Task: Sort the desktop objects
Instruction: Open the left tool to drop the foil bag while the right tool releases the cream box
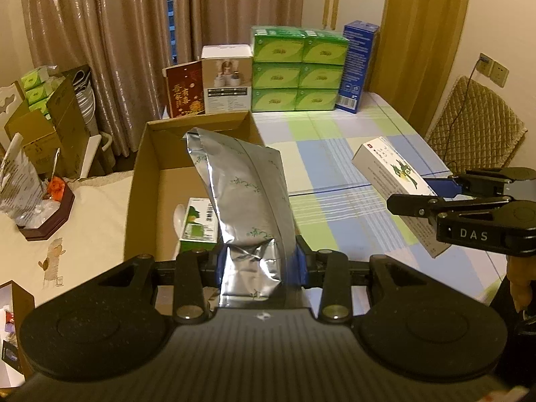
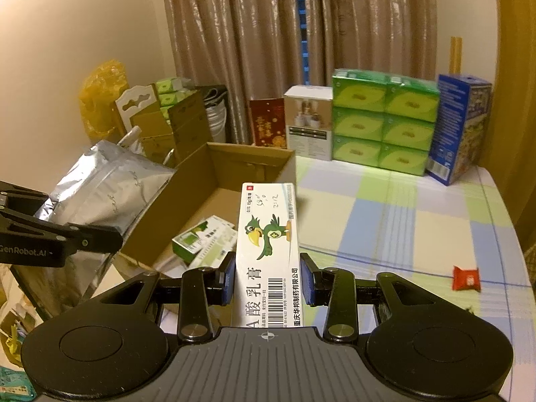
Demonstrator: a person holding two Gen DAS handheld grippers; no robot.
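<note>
My left gripper (image 1: 261,264) is shut on the lower end of a silver foil pouch (image 1: 241,194), which stands up over the near wall of an open cardboard box (image 1: 140,167). A small green carton (image 1: 197,224) lies on the box floor. My right gripper (image 2: 268,278) is shut on a long white medicine box with a green parrot (image 2: 268,227), held above the checked tablecloth just right of the cardboard box (image 2: 254,157). In the right wrist view the pouch (image 2: 100,191) and left gripper (image 2: 67,217) sit at the left. In the left wrist view the right gripper (image 1: 435,191) holds the white box (image 1: 385,167).
A red candy packet (image 2: 465,278) lies on the cloth at the right. Along the table's far edge stand green tissue packs (image 1: 298,70), a blue carton (image 1: 356,67), a white carton (image 1: 227,80) and a red card (image 1: 184,90). A padded chair (image 1: 475,124) stands at the right.
</note>
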